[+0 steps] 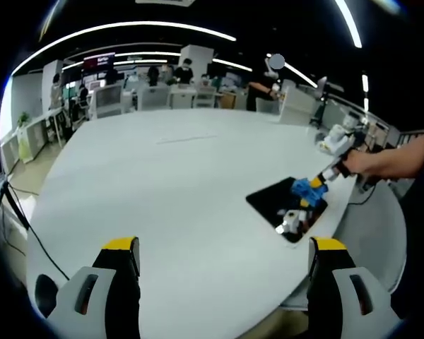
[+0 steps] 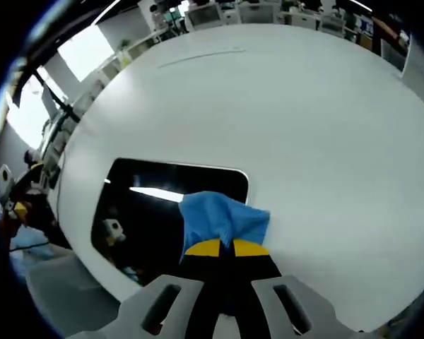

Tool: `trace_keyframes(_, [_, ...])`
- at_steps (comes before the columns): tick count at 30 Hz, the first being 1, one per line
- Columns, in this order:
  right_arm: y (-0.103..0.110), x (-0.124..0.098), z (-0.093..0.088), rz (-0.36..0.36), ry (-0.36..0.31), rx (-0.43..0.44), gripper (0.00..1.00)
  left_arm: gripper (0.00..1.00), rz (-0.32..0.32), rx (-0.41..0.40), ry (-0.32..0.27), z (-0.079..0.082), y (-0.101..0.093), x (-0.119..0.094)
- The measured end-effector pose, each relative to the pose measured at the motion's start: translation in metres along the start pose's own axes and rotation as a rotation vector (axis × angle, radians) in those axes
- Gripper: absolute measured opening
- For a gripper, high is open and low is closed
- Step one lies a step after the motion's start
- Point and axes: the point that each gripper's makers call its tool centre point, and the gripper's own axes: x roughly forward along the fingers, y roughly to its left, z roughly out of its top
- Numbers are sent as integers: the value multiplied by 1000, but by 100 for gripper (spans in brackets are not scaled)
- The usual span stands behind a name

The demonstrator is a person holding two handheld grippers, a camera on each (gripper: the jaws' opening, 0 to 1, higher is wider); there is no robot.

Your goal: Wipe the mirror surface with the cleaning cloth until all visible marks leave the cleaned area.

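- Mirror (image 2: 162, 205): dark rectangular pane w/ rounded corners, lying flat on white table (image 2: 283, 106), near the table edge; reflects a ceiling light strip. In left gripper view it lies toward the right side of the table (image 1: 279, 205).
- Cleaning cloth (image 2: 222, 219): blue, bunched, resting on the mirror's corner and overlapping onto the table beside it; in left gripper view it sits at the mirror's far end (image 1: 307, 189).
- Right gripper (image 2: 219, 248): yellow-tipped jaws closed together, pinching the cloth's near edge; angled down toward the mirror. In left gripper view it reaches in from the right (image 1: 318, 185), held by a person's hand (image 1: 364, 164), forearm extended over the table edge.
- Left gripper (image 1: 222, 248): jaws wide apart, nothing between them; held over bare table, well apart from the mirror.
- Background: desks, chairs, people at far side of room.
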Motion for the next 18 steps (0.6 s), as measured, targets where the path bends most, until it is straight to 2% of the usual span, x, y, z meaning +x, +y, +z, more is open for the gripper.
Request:
trace_keyframes(9, [1, -1, -1, 4, -3, 25, 0, 100, 4, 5, -17, 3, -1, -2])
trace_keyframes(18, [11, -12, -29, 12, 17, 41, 0, 100, -2, 15, -25, 3, -3, -4])
